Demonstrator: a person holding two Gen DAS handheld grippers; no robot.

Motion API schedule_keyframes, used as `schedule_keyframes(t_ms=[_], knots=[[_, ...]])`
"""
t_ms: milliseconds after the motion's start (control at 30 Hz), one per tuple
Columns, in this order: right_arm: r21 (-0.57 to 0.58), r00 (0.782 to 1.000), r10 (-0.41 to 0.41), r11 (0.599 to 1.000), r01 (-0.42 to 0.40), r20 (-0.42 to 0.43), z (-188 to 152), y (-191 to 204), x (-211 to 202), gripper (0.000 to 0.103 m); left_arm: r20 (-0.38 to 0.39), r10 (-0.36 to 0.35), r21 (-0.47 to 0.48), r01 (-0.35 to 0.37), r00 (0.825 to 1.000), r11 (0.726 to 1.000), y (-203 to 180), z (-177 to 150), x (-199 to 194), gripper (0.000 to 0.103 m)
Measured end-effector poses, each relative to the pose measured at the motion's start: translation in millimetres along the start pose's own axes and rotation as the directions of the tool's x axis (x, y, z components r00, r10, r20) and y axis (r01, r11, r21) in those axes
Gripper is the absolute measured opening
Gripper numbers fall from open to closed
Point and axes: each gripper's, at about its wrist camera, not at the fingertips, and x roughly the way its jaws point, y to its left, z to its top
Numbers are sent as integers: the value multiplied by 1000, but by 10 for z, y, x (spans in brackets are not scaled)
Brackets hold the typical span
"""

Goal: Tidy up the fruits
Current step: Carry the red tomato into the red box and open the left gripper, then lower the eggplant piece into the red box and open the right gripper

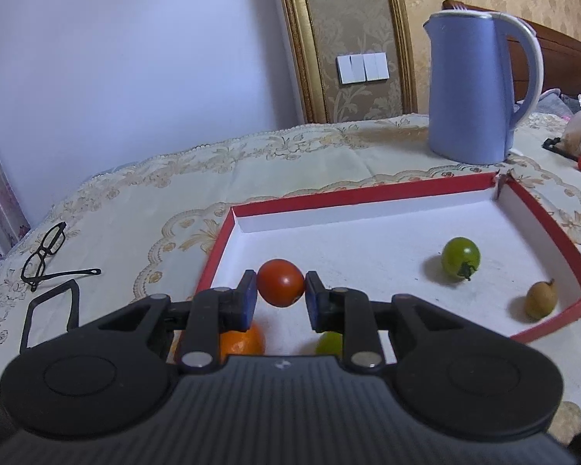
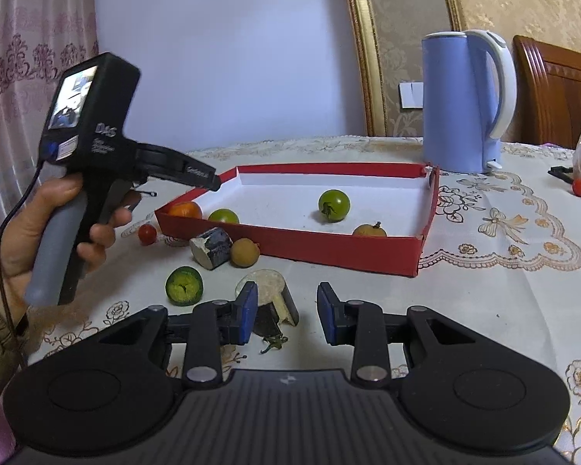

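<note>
Right now the left hand-held gripper [image 1: 281, 290] pinches a red cherry tomato [image 1: 280, 282] btw its blue pads, held over the near-left part of the red tray [image 1: 368, 193] w/ white floor. Inside the tray: a green tomato [image 1: 460, 257] to the right, a small tan fruit [image 1: 540, 299] by the right wall, an orange [image 1: 241, 341] and another green fruit [image 1: 329, 343] near, partly hidden by the fingers. The right hand-held gripper [image 2: 287, 312] hovers low over the counter [image 2: 464, 290] w/ jaws spread, nothing pinched; a cut piece w/ pale face [image 2: 268, 286] lies just beside its left pad. A halved green fruit [image 2: 184, 286], a tan fruit [image 2: 244, 252], a grey chunk [image 2: 211, 247] and a red cherry tomato [image 2: 147, 233] lie on the counter outside the tray's near wall. A blue kettle [image 2: 461, 102] stands far right; glasses [image 1: 44, 255] lie far left.
</note>
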Motion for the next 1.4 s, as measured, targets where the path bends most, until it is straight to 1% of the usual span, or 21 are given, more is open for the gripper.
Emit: schedule_keyframes(t_ms=[67,100,133,200,300,367,500,667,700,733,767,800,833,867,900,933,1067,1133,1267,1333,1400], knots=[[-27,1000,-2,1000,1,-14,42,34,23,37,-13,-2,-11,2,1000,1000,20,31,66,24],[-36,1000,1,999,-2,-20,59,49,40,43,-18,-7,-19,7,1000,1000,28,48,93,24],[-44,1000,3,999,-4,-20,73,67,55,46,-23,-12,-26,11,1000,1000,42,68,122,24],[-49,1000,9,999,-10,-20,85,97,69,47,-33,-15,-41,14,999,999,82,123,198,24],[-58,999,23,998,-24,-23,69,141,89,62,-52,-14,-59,11,999,998,138,195,316,24],[-89,999,18,996,-21,-30,49,180,116,64,-67,-19,-70,14,998,997,181,224,387,24],[-108,999,18,994,-23,-52,46,181,216,64,-86,-47,-93,39,995,995,255,212,468,24],[-129,996,10,991,-22,-92,67,167,340,64,-109,-107,-143,91,988,986,317,199,532,24],[-133,995,6,991,-19,-97,69,169,358,62,-111,-117,-149,100,987,984,316,205,538,24],[-135,994,1,991,-15,-106,69,171,386,58,-114,-123,-155,105,986,982,309,214,541,24],[-135,994,-2,991,-14,-113,66,170,402,55,-110,-123,-157,105,986,982,301,220,533,32],[-134,993,-2,991,-14,-121,61,164,414,49,-105,-122,-157,105,987,982,303,229,519,52],[-132,992,-1,991,-16,-125,58,158,422,43,-94,-114,-159,98,989,982,308,230,492,59],[-130,992,-1,991,-15,-125,57,153,424,40,-80,-102,-159,89,992,983,318,231,457,64],[-131,992,0,991,-16,-124,60,149,420,36,-63,-91,-153,81,994,985,330,229,407,64],[-133,992,5,991,-22,-125,59,150,428,35,-54,-83,-148,74,995,986,338,228,368,64],[-145,993,-4,989,-14,-122,52,168,429,34,-14,-49,-165,46,999,985,421,161,133,64],[-139,993,-9,990,-7,-114,55,159,423,34,8,-21,-164,22,1000,986,434,55,-28,68],[-111,996,-15,994,5,-93,76,121,382,34,50,60,-143,-52,997,988,395,-201,-311,76],[-112,996,-17,994,7,-84,95,132,367,34,62,65,-152,-55,996,987,394,-292,-409,77],[-115,997,-14,993,5,-76,119,152,353,34,68,56,-172,-43,996,984,418,-373,-502,83]])
